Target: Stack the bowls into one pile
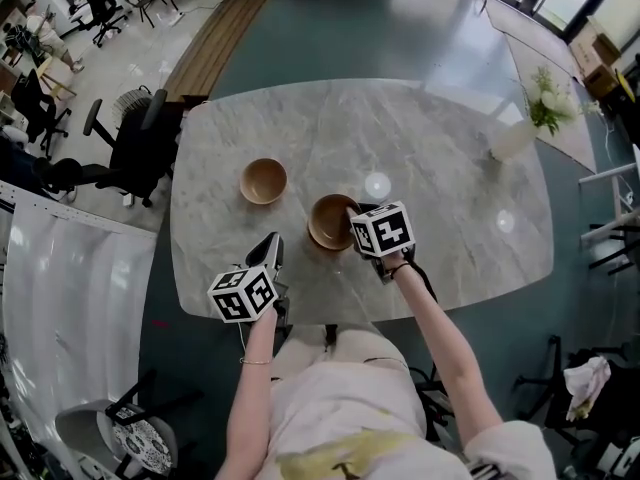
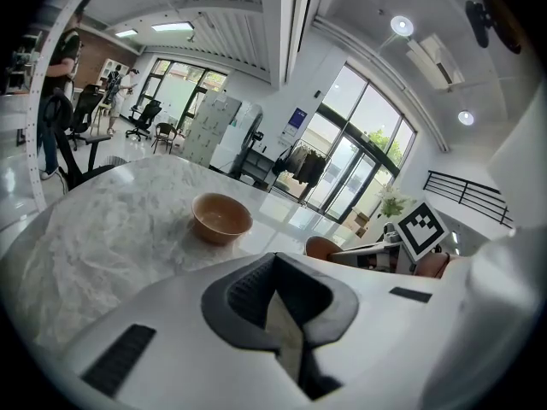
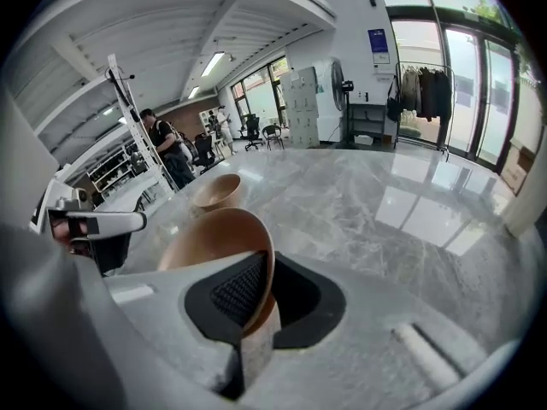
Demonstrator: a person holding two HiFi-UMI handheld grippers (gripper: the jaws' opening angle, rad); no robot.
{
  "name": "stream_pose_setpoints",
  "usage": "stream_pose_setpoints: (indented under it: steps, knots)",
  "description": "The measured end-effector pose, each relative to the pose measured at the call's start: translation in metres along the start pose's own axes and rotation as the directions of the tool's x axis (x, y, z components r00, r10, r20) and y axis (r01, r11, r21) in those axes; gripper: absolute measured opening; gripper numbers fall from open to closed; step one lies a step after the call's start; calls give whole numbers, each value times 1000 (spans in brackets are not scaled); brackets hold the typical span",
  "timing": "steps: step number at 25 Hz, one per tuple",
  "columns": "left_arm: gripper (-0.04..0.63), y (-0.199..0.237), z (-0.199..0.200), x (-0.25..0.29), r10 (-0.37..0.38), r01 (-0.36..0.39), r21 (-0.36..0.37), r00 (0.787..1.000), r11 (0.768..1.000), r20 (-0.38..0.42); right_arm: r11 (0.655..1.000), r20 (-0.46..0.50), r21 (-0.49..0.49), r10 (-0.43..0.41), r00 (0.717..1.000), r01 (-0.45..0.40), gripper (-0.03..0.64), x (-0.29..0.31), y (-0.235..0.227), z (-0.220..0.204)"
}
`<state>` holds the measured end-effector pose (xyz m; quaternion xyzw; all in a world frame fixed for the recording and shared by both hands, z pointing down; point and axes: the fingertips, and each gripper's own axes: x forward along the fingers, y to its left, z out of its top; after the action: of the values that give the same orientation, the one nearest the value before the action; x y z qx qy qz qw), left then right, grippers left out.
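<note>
- The right gripper (image 3: 255, 307) is clenched on the rim of one bowl (image 3: 215, 244): one jaw sits inside the rim and the other outside.
- That bowl hangs tilted at the near middle of the table (image 1: 450, 168). I cannot tell whether its base touches the marble.
- The second bowl (image 1: 263, 180) sits upright to its far left, apart from it and untouched.
- The left gripper (image 2: 285, 316) has its jaws closed together with nothing between them. It hovers at the near left edge of the table.
- Risk: the grip is a thin pinch on one side of the rim, so the bowl could swing or slip out during the carry.
- Risk: if it comes in tilted, its lower edge may catch the second bowl's rim and shove that bowl across the smooth marble.
- Risk: if it is let go off centre, it would settle askew rather than nest.
</note>
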<state>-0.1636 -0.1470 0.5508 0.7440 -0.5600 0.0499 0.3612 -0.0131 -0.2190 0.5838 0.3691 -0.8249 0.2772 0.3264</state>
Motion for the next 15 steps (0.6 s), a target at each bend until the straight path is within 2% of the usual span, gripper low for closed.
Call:
stream_pose_setpoints:
  steps: [8, 15]
  knots:
    - [0, 4, 2, -3, -4, 4, -4, 1000, 1000, 0, 994, -42, -83, -69, 997, 65, 20, 10, 5, -11]
    - [0, 9, 2, -5, -5, 5, -11, 1000, 1000, -1, 987, -39, -136, -88, 995, 82, 20, 14, 10, -10]
